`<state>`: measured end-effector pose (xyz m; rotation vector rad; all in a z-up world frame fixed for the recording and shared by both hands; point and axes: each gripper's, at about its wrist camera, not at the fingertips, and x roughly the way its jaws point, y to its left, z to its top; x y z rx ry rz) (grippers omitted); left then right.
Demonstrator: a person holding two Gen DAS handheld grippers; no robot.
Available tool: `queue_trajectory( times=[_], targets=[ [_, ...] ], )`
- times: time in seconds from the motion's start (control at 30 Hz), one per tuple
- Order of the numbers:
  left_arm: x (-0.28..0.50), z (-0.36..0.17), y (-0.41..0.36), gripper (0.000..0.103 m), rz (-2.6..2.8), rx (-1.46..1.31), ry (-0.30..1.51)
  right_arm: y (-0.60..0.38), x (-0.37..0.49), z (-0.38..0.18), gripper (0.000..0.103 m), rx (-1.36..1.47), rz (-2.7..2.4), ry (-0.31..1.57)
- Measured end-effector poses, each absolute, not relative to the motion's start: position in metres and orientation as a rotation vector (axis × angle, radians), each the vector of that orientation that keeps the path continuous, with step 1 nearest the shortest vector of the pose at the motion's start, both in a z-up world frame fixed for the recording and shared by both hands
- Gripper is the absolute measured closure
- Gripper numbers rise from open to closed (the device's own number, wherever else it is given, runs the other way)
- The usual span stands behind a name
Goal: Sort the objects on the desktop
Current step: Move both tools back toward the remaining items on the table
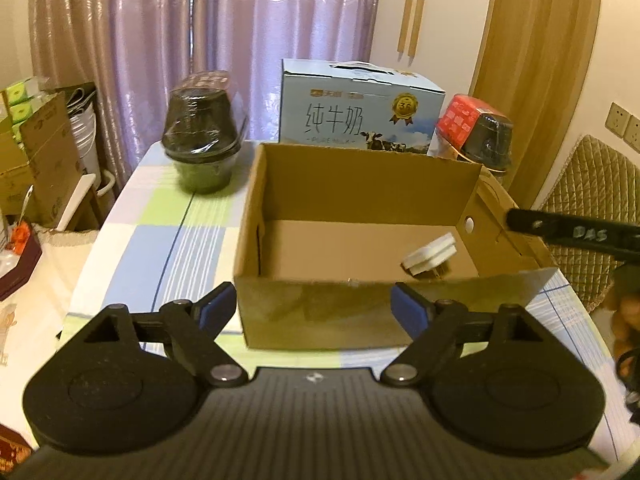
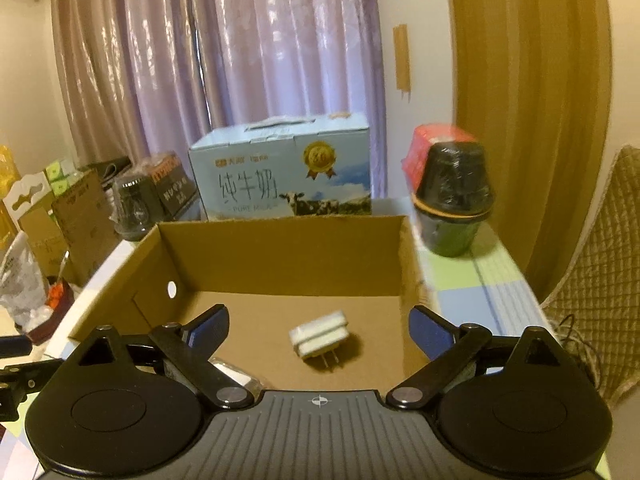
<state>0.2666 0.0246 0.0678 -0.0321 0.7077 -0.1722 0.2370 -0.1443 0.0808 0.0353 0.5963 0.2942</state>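
Observation:
An open brown cardboard box [image 1: 280, 308] [image 2: 280, 252] stands on the checked tablecloth. A white plug adapter [image 1: 431, 255] [image 2: 320, 336] lies on the box floor, prongs toward the near wall. A shiny silver object [image 2: 236, 376] lies in the box's near left corner, partly hidden behind my right gripper. My left gripper [image 1: 314, 308] is open, in front of the box's near wall, holding nothing. My right gripper [image 2: 318, 330] is open above the box's near side, over the adapter, empty. One black finger of the right gripper [image 1: 572, 234] reaches in over the box's right wall.
Behind the box stand a blue milk carton [image 1: 360, 116] [image 2: 284, 172], a dark wrapped cup at back left [image 1: 200, 136] [image 2: 136, 208] and a dark cup with a red pack at back right [image 1: 480, 132] [image 2: 452, 200]. A quilted chair [image 1: 588, 208] is right; cardboard boxes [image 1: 36, 160] left.

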Motion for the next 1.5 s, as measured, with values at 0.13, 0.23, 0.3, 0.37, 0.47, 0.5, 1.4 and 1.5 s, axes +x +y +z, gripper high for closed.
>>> queue_trajectory(
  times=[0.13, 0.23, 0.3, 0.37, 0.47, 0.5, 1.4, 1.5],
  targets=[
    [0.242, 0.068, 0.03, 0.021, -0.167, -0.033, 0.716, -0.168, 0.208, 0.089, 0.009, 0.087, 0.268, 0.59],
    [0.222, 0.067, 0.034, 0.02, -0.162, -0.043, 0.716, -0.185, 0.182, 0.091, 0.008, 0.133, 0.252, 0.588],
    [0.21, 0.065, 0.034, 0.02, -0.161, -0.055, 0.716, -0.195, 0.162, 0.09, 0.008, 0.157, 0.246, 0.585],
    [0.196, 0.063, 0.034, 0.02, -0.165, -0.065, 0.716, -0.203, 0.142, 0.087, 0.007, 0.169, 0.245, 0.594],
    [0.173, 0.058, 0.031, 0.019, -0.177, -0.054, 0.708, -0.213, 0.112, 0.075, 0.007, 0.166, 0.243, 0.62],
    [0.165, 0.056, 0.03, 0.017, -0.182, -0.044, 0.702, -0.216, 0.104, 0.07, 0.007, 0.17, 0.239, 0.632],
    [0.099, -0.038, 0.016, 0.017, -0.242, 0.015, 0.803, -0.222, 0.043, -0.018, 0.007, 0.042, 0.247, 0.734],
    [0.108, -0.041, 0.019, 0.017, -0.221, 0.006, 0.806, -0.219, 0.05, -0.022, 0.008, 0.051, 0.244, 0.742]
  ],
)
